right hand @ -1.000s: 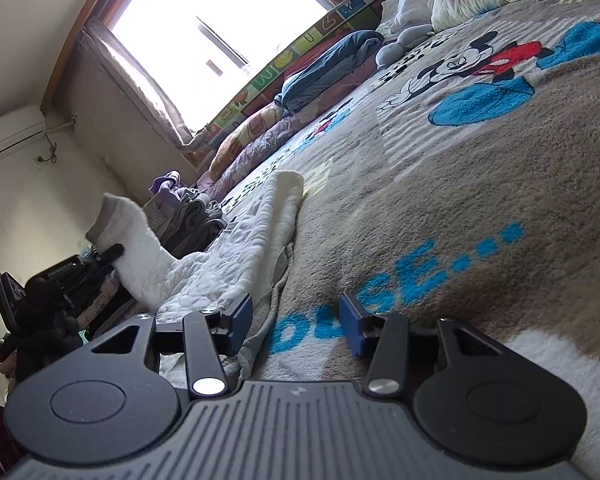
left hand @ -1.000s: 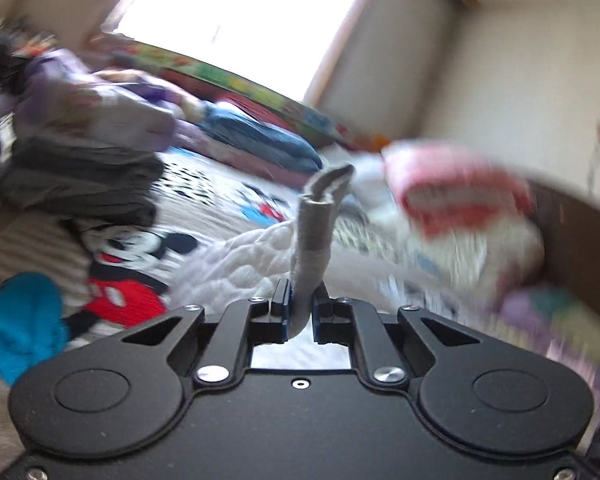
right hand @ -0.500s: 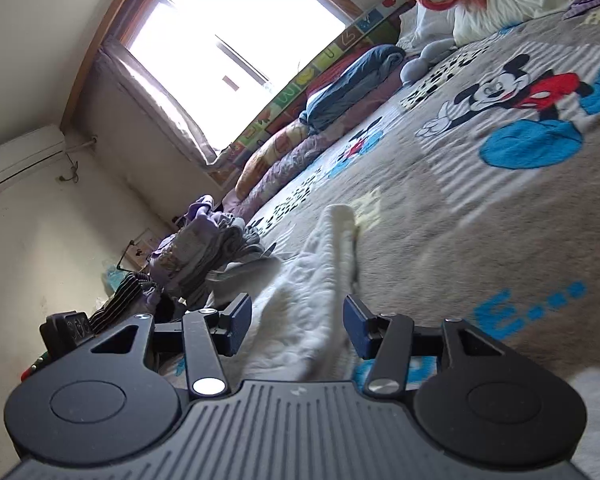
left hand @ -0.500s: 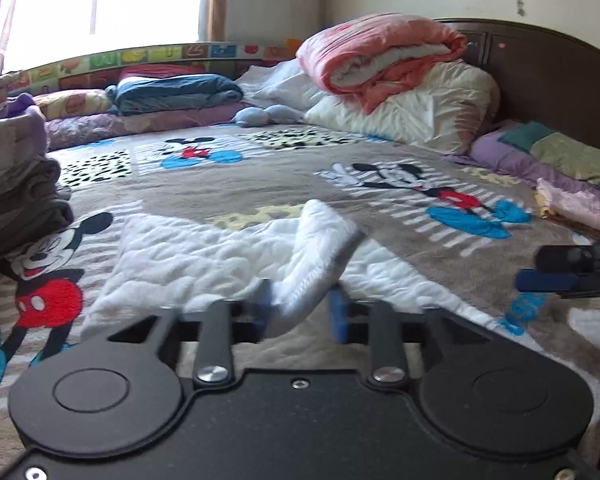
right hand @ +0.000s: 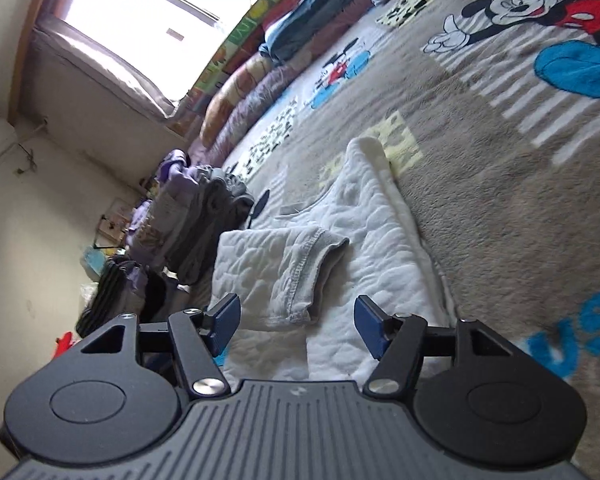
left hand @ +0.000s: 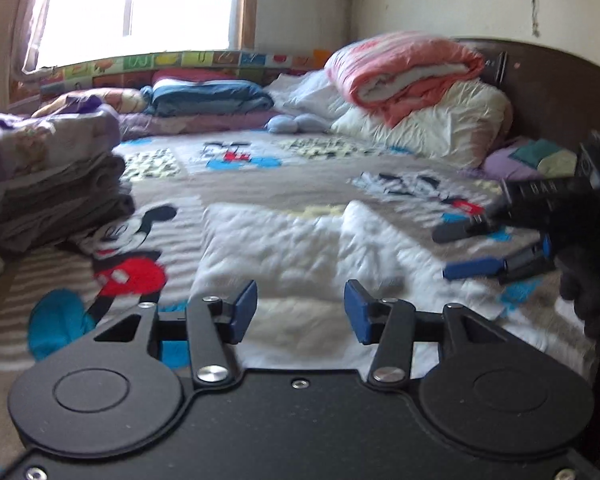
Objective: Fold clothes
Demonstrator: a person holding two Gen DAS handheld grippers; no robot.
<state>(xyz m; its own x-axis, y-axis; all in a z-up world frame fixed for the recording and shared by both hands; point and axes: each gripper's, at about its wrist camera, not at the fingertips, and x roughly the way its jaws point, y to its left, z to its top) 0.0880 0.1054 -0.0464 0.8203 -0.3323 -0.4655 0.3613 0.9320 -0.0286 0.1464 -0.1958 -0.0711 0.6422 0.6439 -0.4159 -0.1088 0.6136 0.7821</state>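
A white quilted garment (left hand: 300,248) lies spread on the Mickey Mouse blanket (left hand: 260,184). In the right wrist view the garment (right hand: 372,240) has a sleeve with a grey cuff (right hand: 316,256) folded across its body. My left gripper (left hand: 300,310) is open and empty just above the garment's near edge. My right gripper (right hand: 296,320) is open and empty, close over the folded sleeve; it also shows in the left wrist view (left hand: 480,250) at the right, over the garment's right side.
A stack of folded grey and purple clothes (left hand: 56,184) stands at the left of the bed. Pillows and a rolled pink quilt (left hand: 412,72) lie at the dark headboard (left hand: 560,92). Folded bedding (left hand: 208,96) lines the window side.
My left gripper was shut on the sleeve cuff, carried it across and let it go; it is now open. The sleeve now lies folded over the garment. My right gripper stayed open and moved over the garment.
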